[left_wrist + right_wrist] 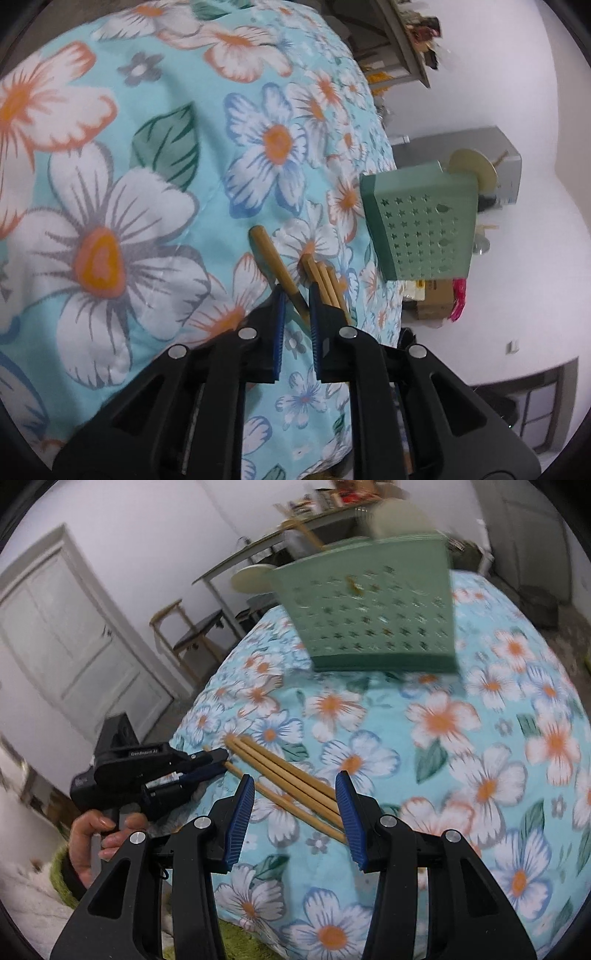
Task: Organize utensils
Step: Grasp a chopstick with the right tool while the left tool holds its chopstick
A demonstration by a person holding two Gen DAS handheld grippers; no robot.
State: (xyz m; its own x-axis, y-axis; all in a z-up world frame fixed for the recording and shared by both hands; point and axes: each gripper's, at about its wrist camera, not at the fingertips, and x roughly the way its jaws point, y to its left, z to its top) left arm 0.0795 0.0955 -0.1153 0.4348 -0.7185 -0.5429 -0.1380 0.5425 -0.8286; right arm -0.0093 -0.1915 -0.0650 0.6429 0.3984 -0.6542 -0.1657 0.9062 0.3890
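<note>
Several bamboo chopsticks (284,775) lie on a floral turquoise bedspread (461,738). A green perforated utensil holder (373,616) stands behind them, with a pale round utensil sticking out of it; it also shows in the left wrist view (424,225). My left gripper (296,299) has its jaws narrowly apart around one chopstick (275,266), with the other chopsticks (327,284) just right of it. It shows in the right wrist view (207,760) at the chopsticks' far ends. My right gripper (295,797) is open above the chopsticks' near ends.
A white door (70,646), a wooden stool (192,635) and a long table (280,542) with clutter stand beyond the bed. A green rug (236,941) lies below the bed's edge. A grey cabinet (491,147) shows behind the holder.
</note>
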